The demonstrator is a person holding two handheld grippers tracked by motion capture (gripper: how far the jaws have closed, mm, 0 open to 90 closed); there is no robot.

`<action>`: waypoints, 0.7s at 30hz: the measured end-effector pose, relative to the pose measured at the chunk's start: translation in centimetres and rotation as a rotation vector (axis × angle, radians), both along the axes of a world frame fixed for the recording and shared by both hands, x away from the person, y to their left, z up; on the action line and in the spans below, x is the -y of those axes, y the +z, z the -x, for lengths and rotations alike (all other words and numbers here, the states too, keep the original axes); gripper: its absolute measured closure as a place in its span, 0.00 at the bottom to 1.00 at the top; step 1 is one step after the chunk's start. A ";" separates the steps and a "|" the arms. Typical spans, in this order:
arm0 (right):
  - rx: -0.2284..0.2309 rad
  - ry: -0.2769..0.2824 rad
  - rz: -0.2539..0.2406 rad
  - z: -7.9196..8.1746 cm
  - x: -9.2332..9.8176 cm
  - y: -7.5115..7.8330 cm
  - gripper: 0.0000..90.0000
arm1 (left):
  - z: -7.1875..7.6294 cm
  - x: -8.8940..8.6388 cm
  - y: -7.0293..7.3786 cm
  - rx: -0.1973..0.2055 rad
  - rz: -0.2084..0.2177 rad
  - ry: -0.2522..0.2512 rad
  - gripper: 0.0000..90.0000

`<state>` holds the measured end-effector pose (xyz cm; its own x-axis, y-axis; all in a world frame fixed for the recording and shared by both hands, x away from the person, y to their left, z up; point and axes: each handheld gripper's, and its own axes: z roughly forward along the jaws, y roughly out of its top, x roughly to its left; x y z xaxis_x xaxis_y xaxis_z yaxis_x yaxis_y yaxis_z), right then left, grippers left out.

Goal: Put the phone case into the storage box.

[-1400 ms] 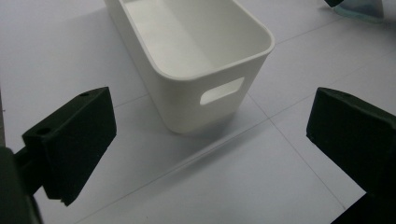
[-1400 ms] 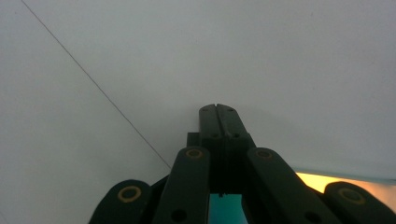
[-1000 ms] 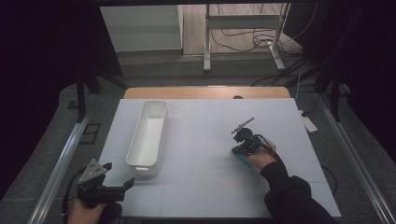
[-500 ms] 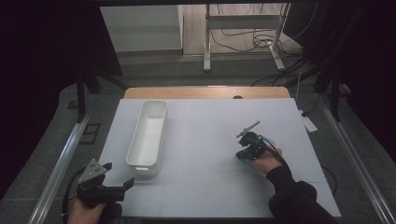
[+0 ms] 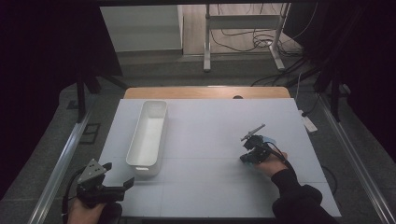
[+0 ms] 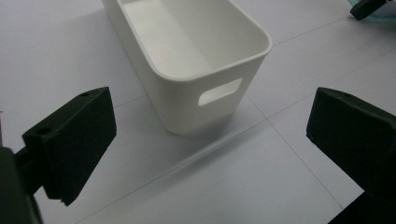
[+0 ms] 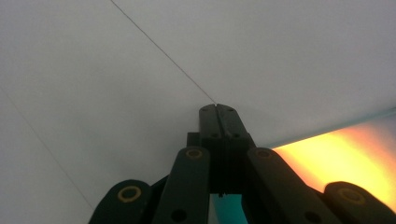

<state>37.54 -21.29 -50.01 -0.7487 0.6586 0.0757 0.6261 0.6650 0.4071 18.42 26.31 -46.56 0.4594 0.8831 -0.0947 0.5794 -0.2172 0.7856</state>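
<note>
White bin [image 6: 187,60] stands on the desk [image 5: 210,135], left of centre, long axis running away from the person, its near end wall with a handle slot facing the left gripper [image 5: 105,184]. Left gripper sits at the near left corner of the desk, just short of the bin; its fingers [image 6: 70,140] are spread wide with nothing between them. Right gripper [image 5: 254,151] rests farther in, on the right half of the desk, well apart from the bin. Its fingers [image 7: 218,122] are pressed together, empty, pointing at bare desk surface.
</note>
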 end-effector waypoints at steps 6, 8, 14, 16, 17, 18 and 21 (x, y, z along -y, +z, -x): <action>0.000 -0.006 0.001 0.2 0.5 0.0 0.99 | 0.0 0.0 0.0 0.000 0.000 0.000 0.02; -0.004 -0.013 0.000 0.4 0.7 0.1 0.99 | 0.0 0.0 0.0 0.000 0.001 0.000 0.02; -0.003 -0.019 0.011 0.9 1.5 0.1 0.99 | 0.0 0.0 0.0 -0.001 0.002 -0.001 0.02; -0.006 -0.023 0.010 1.2 1.9 0.2 0.99 | 0.0 0.0 0.0 -0.001 0.002 -0.001 0.02; -0.004 -0.020 0.014 1.3 2.1 0.2 0.99 | 0.0 0.0 0.0 -0.002 0.002 -0.001 0.02; -0.004 -0.020 0.014 1.3 2.1 0.2 0.99 | 0.0 0.0 0.0 -0.002 0.001 -0.001 0.02; -0.003 -0.029 0.023 1.7 2.8 0.2 0.99 | 0.0 0.0 0.0 -0.003 -0.001 -0.002 0.02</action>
